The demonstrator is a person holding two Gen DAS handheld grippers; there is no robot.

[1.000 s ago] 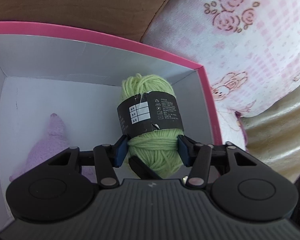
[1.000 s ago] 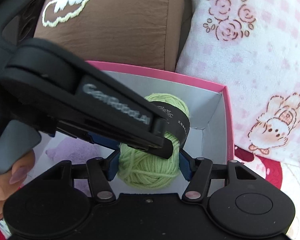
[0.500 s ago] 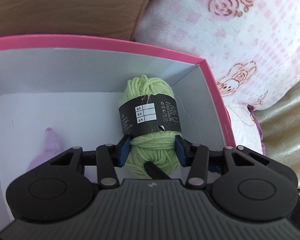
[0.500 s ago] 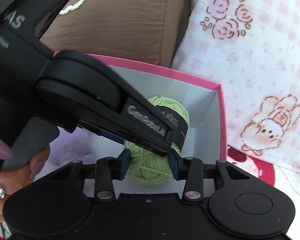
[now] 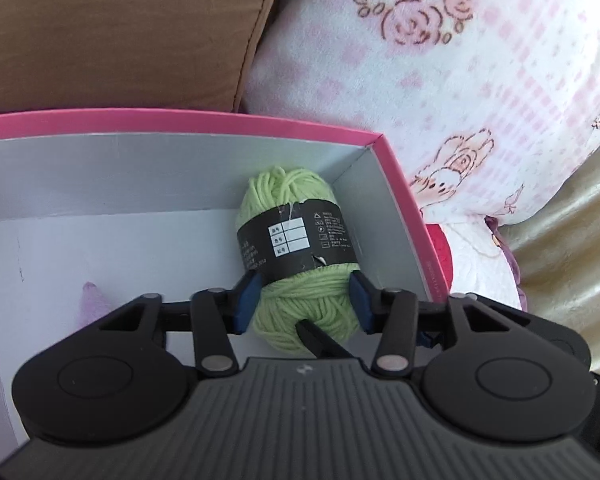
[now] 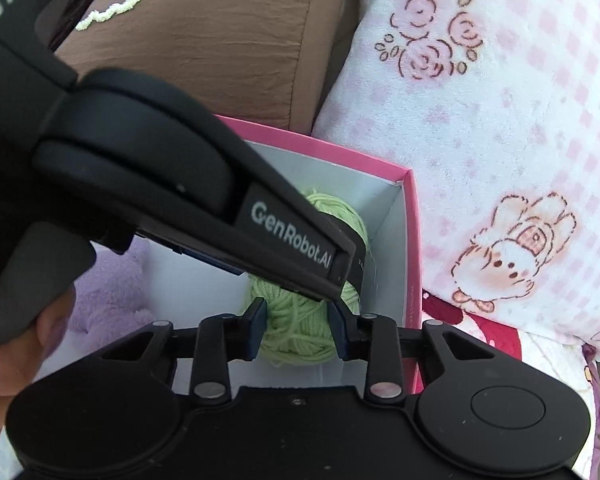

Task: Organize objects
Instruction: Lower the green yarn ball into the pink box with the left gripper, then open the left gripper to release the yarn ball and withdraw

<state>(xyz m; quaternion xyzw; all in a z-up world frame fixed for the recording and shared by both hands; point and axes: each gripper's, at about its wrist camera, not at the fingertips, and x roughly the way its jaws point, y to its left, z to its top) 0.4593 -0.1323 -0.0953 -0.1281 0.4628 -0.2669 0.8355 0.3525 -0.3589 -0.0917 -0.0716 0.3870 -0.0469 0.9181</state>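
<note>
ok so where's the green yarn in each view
Left wrist view: yarn sits centre, in the far right corner of the pink box, its near end between the jaws.
Right wrist view: yarn is low centre, partly hidden behind the left gripper.
Shared landmark: the box's far right corner, beside the rose blanket.

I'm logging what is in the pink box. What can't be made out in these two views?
- Purple plush toy: right wrist view, mostly hidden by the left gripper's body; left wrist view shows only a tip.
- Yarn label print: too small to read.
- Green yarn near end: left wrist view, hidden behind the gripper body.
- Pink box near side: cut off in both views.
</note>
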